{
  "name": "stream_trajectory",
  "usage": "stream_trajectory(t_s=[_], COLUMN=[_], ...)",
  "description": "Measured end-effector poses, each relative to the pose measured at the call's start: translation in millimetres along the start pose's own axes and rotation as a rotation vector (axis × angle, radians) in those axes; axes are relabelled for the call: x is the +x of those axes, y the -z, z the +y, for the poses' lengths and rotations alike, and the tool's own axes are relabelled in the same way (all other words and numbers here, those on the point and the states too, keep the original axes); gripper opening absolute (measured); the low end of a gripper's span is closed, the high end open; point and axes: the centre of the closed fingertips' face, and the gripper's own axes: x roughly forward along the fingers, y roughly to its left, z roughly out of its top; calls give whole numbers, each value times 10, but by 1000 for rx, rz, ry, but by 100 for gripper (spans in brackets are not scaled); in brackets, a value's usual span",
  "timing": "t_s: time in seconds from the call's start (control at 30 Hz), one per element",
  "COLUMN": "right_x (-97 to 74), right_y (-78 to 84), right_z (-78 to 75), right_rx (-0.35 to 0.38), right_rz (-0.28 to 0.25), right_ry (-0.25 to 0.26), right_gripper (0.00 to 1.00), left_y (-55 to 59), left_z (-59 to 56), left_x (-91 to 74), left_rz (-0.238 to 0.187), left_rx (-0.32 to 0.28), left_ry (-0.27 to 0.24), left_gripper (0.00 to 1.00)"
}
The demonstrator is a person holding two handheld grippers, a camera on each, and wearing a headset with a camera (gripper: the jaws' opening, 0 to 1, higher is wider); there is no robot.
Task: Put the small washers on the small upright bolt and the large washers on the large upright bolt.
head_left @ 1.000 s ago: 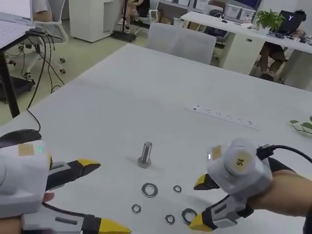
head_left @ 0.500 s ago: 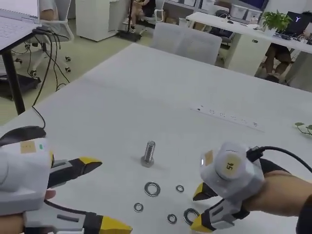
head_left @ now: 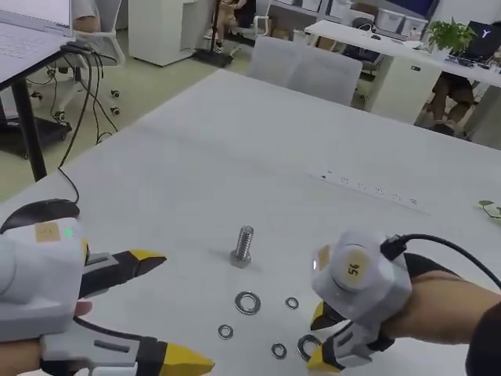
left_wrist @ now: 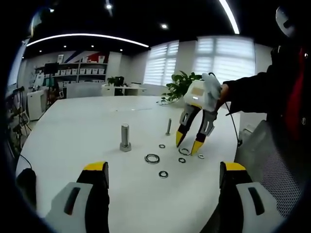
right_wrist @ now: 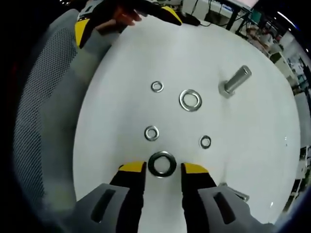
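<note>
Right claw [right_wrist: 163, 168] astride a large washer [right_wrist: 151, 164], near the large bolt [head_left: 243, 245].
Its jaws stand part-open around the washer, which lies flat on the desk [head_left: 235, 157], and grip nothing. The left gripper view adds the small bolt [left_wrist: 168, 126] beyond the large bolt; the left claw [left_wrist: 164, 167] gapes wide, empty.

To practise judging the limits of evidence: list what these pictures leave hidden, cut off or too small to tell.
Head view: the right gripper covers part of a large washer; contact with it cannot be told.
Head view: the bottom edge cuts off part of the left gripper.
Left gripper view: the small bolt is too small to tell whether any washer sits on it.
</note>
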Motion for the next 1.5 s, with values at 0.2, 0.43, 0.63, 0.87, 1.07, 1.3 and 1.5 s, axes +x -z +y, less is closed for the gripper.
stream_trajectory(t_s=[0.2,0.43,0.63,0.87,1.07,1.3,1.5], right_x=[1,9,16,15,9,8,10], right_y=[9,26,32,25,30,38,31], right_z=[5,11,17,43,49,39,37], right_rx=[36,73,85,85,93,106,99], right_rz=[7,14,34,79,105,122,119], right_ry=[-15,-30,-31,-31,-23,-24,-23], right_gripper=[28,27,27,25,24,24,23], left_y=[-8,1,1,-1,-1,3,-15], left_z=[-4,-9,-25,-41,-46,-45,-20], left_x=[9,32,48,57,61,71,52], left_rz=[0,5,5,7,3,-1,-9], left_rx=[1,0,-1,3,4,3,6], left_ry=[3,6,8,10,6,5,-6], left_gripper=[95,94,94,94,94,94,93])
